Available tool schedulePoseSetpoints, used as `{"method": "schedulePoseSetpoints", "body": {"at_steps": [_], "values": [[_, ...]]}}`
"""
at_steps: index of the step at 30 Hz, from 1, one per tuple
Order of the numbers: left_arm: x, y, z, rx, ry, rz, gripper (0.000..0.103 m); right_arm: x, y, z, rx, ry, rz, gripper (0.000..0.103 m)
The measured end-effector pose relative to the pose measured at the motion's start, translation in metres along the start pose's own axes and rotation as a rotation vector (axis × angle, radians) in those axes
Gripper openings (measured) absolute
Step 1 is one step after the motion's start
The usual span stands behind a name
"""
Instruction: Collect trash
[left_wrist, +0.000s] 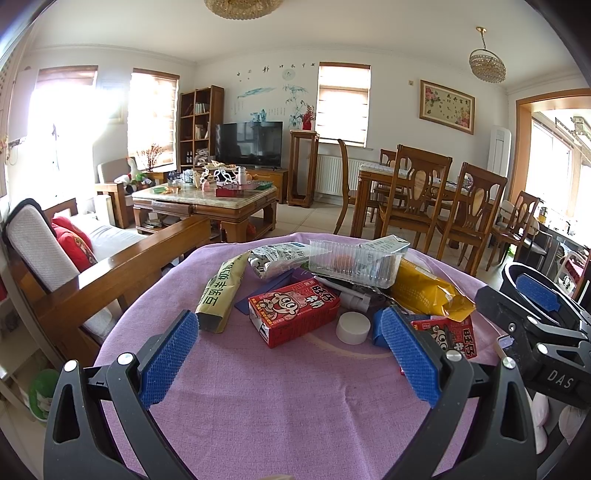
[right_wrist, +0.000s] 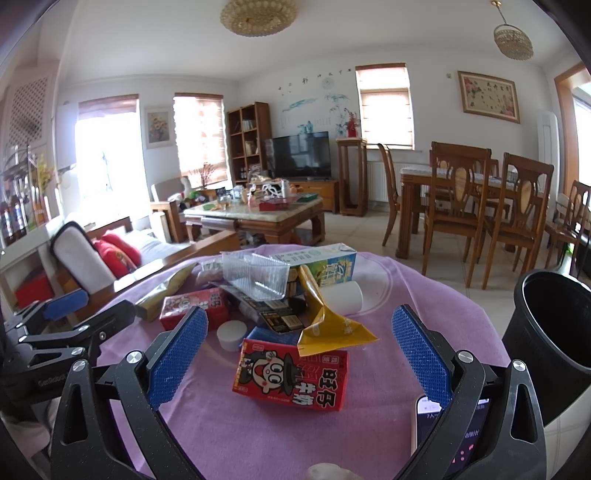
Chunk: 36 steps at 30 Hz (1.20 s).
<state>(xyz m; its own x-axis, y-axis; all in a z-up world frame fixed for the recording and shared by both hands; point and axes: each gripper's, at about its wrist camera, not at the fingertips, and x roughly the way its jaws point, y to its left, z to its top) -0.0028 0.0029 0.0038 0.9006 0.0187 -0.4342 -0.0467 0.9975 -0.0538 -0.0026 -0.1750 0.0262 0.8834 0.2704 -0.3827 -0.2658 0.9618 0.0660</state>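
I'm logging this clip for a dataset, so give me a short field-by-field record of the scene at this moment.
surface: round table under a purple cloth
trash pile: red milk carton with cartoon face, second red carton, yellow foil snack bag, clear ribbed plastic tray, white round cap, green-and-white drink carton
bin: black plastic bucket, beside the table on the right
left claw: open, empty, facing the pile
right claw: open, empty, red carton lying between its fingers
phone: lit smartphone at the near table edge

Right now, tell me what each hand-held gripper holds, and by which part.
Nothing. The left hand-held gripper and right hand-held gripper are both open above the trash.
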Motion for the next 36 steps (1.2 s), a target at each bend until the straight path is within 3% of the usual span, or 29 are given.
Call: {"method": "schedulePoseSetpoints", "body": {"at_steps": [18,23,26,30,36], "values": [[0.0,0.0,0.0,-0.001,0.0,0.001,0.098,0.003,-0.002,-0.001,0.005,0.002,0.003,0.099],[0.002,0.014,0.002,-0.072,0.026,-0.021,0.098,0.007,-0.001,-0.002,0.015,0.019,0.013,0.099],[0.009,0.035,0.004,-0.111,0.071,-0.047,0.098,0.014,-0.001,-0.002,-0.005,0.088,0.095,0.099],[0.019,0.053,0.011,-0.083,0.129,-0.043,0.098,0.018,-0.012,0.018,-0.042,0.155,0.197,0.099],[0.053,0.047,0.029,0.065,0.215,-0.081,0.098,0.045,-0.033,0.053,-0.097,0.241,0.288,0.095]]}}
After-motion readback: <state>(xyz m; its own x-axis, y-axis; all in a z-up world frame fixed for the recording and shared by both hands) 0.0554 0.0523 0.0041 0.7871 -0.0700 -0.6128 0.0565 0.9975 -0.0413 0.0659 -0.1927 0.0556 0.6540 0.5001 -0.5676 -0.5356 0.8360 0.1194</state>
